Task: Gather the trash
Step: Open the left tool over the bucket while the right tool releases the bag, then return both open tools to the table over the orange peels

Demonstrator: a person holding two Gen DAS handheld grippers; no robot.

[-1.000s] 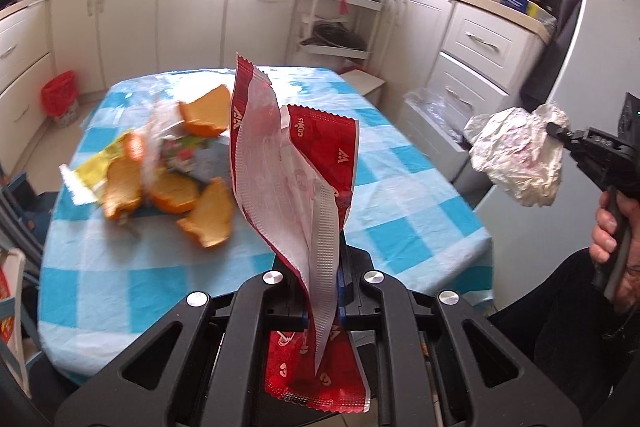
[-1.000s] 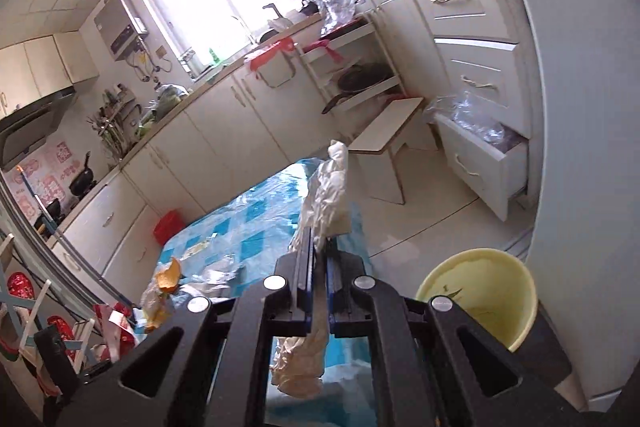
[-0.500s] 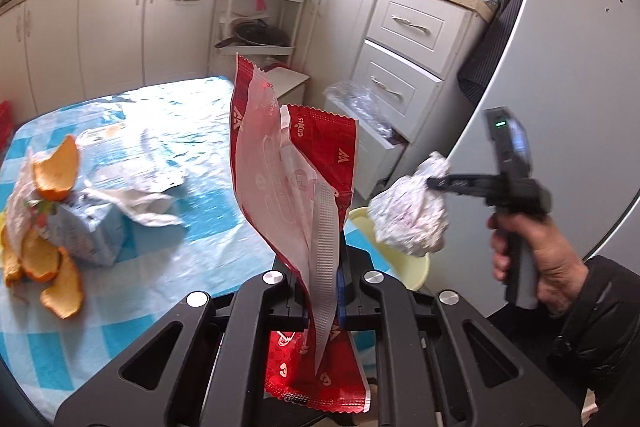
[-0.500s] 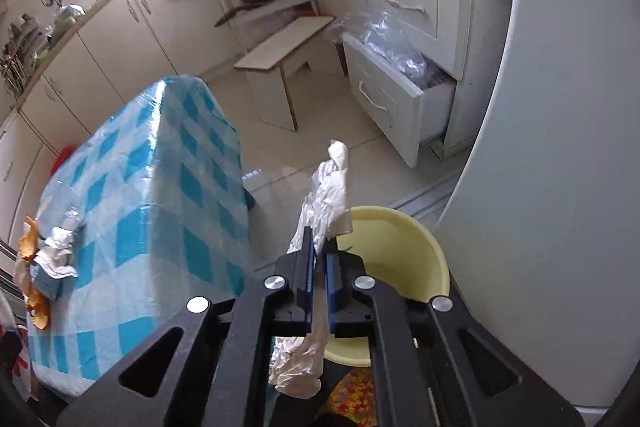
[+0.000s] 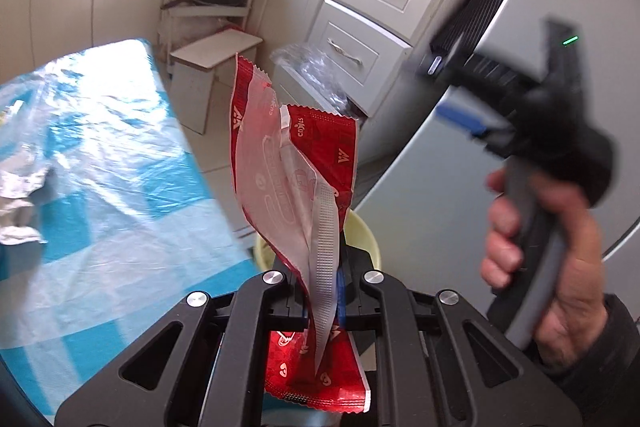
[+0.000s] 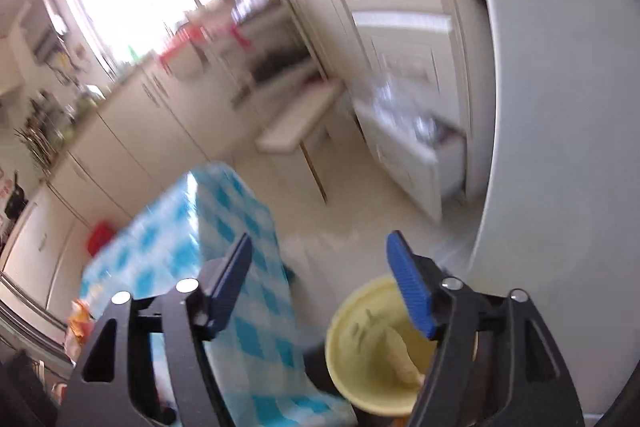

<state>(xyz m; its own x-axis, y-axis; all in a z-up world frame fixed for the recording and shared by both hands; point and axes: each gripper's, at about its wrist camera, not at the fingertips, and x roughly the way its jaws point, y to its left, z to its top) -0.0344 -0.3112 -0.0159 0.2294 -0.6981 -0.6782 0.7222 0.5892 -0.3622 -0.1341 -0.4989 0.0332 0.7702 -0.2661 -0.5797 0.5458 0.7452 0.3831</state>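
Note:
My left gripper [image 5: 322,267] is shut on a red and silver snack wrapper [image 5: 296,167] that stands upright between its fingers, above the yellow bin [image 5: 364,235] beside the table. My right gripper [image 6: 320,255] is open and empty, above the yellow bin [image 6: 360,339], which holds the crumpled white wrapper [image 6: 400,359]. The right gripper [image 5: 452,95] also shows in the left wrist view, held by a hand at the right.
The blue checked table [image 5: 100,167] is at the left, with crumpled foil [image 5: 20,195] on it; orange peel [image 6: 78,319] lies at its far end. A white fridge [image 6: 560,107] stands close on the right. A stool [image 5: 212,67] and an open drawer [image 5: 316,75] are behind.
The right gripper has opened and let the crumpled white wrapper fall into the yellow bin, then tilted upward. The left gripper has swung right with the red wrapper, over the bin.

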